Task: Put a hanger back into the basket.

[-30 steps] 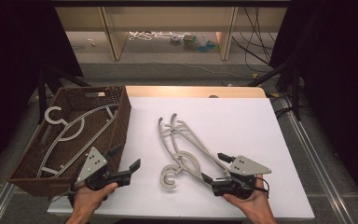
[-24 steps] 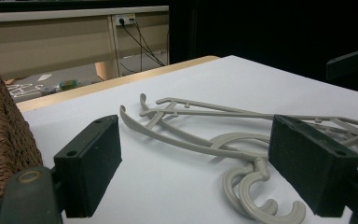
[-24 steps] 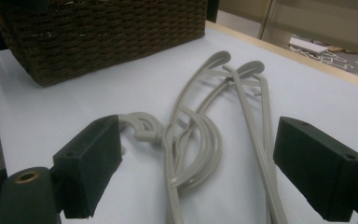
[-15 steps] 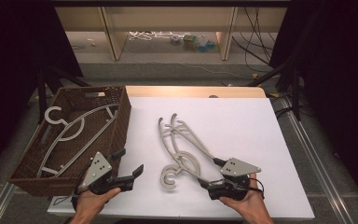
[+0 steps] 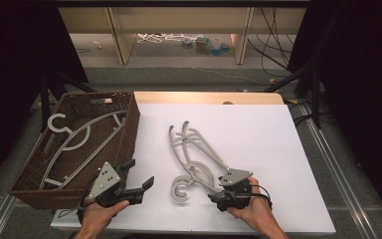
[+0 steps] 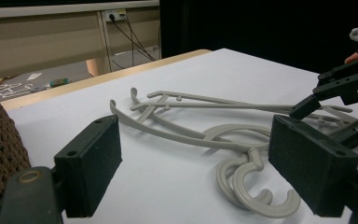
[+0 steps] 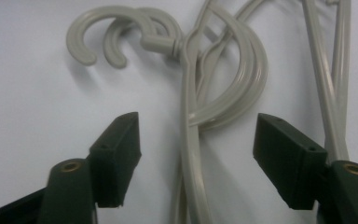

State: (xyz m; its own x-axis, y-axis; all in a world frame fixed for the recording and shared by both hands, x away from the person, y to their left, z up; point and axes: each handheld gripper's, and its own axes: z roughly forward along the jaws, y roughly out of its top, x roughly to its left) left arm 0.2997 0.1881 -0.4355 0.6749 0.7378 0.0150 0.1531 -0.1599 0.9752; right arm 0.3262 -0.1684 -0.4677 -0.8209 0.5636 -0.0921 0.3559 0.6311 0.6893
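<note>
- Two grey plastic hangers [image 5: 194, 159] lie stacked on the white table [image 5: 278, 144], near its front edge and about midway between its left and right edges, hooks toward the front.
- The right gripper [image 5: 218, 198] is low at the front edge, over the hangers' arms just beside the hooks. Its jaws have just been closing; in the right gripper view the hanger arms [image 7: 191, 140] lie between the pads [image 7: 116, 149], which are apart from them on both sides.
- The left gripper [image 5: 139, 177] hovers near the front left corner, its jaws wide with nothing between them.
- A brown wicker basket [image 5: 129, 124] at the left edge holds another hanger [image 5: 74, 139].
</note>
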